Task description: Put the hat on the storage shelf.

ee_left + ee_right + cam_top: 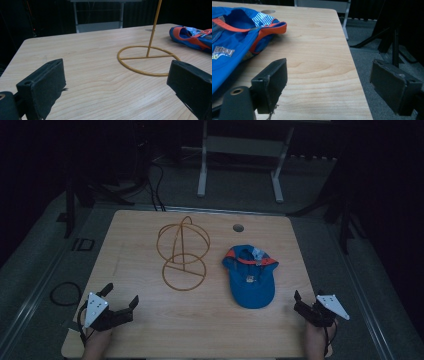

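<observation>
a: wood tabletop (130, 330), and working across from the left, the left gripper (121, 302) rests at the near corner, jaws wide, nothing in them.

b: the wire hat stand (183, 254) is upright mid-table, the blue cap (251, 275) flat just right of it. the right gripper (306, 306), wide and empty, sits near the brim.

a: i'd pinch the brim edge, lift level, and steady the stand's base ring.

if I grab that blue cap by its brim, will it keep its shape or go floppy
The blue cap looks like soft fabric: its crown lies slumped and creased on the table, so it will probably sag when lifted. The brim lies flat and smooth, so it is likely stiffer and the better hold. It looks light and should slide easily on the smooth wood.
</observation>
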Available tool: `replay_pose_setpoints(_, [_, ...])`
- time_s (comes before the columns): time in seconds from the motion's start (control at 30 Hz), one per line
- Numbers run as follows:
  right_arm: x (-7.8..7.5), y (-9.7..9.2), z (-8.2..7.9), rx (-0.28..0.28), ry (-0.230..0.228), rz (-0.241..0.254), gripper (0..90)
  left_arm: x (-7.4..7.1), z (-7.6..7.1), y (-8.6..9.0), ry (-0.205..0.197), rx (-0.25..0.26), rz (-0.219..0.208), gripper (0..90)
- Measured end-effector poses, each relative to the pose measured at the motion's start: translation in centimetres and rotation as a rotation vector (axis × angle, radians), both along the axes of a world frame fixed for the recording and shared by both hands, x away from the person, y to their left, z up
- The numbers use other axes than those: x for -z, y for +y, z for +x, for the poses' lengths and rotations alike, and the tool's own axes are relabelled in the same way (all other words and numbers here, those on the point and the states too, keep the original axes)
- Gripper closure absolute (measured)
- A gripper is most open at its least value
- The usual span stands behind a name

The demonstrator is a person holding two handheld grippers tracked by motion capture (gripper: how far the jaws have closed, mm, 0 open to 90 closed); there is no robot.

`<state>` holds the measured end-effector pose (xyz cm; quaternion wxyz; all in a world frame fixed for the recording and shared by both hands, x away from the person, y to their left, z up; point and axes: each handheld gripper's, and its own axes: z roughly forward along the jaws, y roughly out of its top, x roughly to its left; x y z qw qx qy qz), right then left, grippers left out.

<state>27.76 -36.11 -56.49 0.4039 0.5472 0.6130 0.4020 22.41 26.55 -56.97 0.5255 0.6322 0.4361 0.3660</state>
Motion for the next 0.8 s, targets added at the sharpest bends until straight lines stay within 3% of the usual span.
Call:
replay_pose_setpoints(0.43, [0.0, 0.1, 0.3, -0.002, 0.039, -0.006, 15.1, 0.0, 0.0, 0.0, 0.007, 0.004, -0.001, 2.2])
replay_pose_setpoints(0.53, [-0.2, 0.1, 0.8, -0.037, 0.084, 0.010, 15.1, 0.0, 0.0, 0.0, 0.011, 0.002, 0.000, 2.3])
replay_pose_setpoints(0.67, [-0.9, 0.3, 1.3, -0.073, 0.086, 0.003, 15.1, 0.0, 0.1, -0.1, 0.006, -0.011, 0.001, 2.2])
replay_pose_setpoints(0.8, [-1.8, 0.5, 1.8, -0.112, 0.107, 0.031, 15.0, 0.0, 0.0, -0.1, 0.003, -0.019, -0.002, 2.2])
